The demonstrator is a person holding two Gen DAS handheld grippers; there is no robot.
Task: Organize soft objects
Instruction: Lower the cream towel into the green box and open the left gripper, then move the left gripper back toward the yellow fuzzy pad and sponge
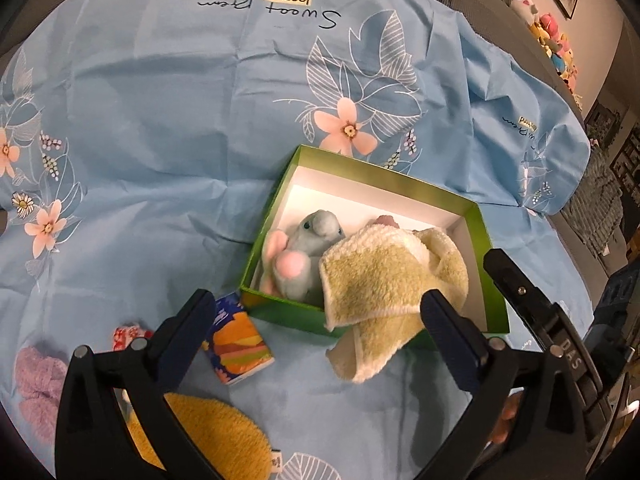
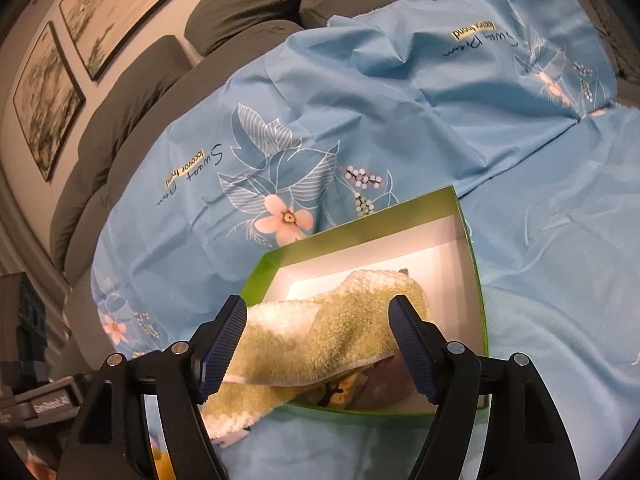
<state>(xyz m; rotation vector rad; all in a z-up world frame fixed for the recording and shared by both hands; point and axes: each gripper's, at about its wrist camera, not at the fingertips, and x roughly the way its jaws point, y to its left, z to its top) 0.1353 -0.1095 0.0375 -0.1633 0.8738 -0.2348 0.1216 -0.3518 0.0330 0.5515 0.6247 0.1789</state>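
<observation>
A green box (image 1: 482, 232) with a white inside lies on the blue floral sheet (image 1: 160, 120). In it are a blue-and-pink plush toy (image 1: 308, 248) and a pale yellow-green towel (image 1: 380, 280) that drapes over the box's near wall onto the sheet. My left gripper (image 1: 316, 320) is open, just short of the box. My right gripper (image 2: 318, 340) is open above the towel (image 2: 320, 340), which hangs out of the green box (image 2: 360, 224). The right gripper also shows at the right edge of the left wrist view (image 1: 520, 288).
Near my left gripper lie a tissue pack (image 1: 236, 340), an orange fuzzy cloth (image 1: 216, 436), a lilac knitted item (image 1: 38, 384) and a small red-and-white item (image 1: 124, 336). Grey sofa cushions (image 2: 132, 116) and framed pictures stand behind. Plush toys (image 1: 548, 28) line the far right.
</observation>
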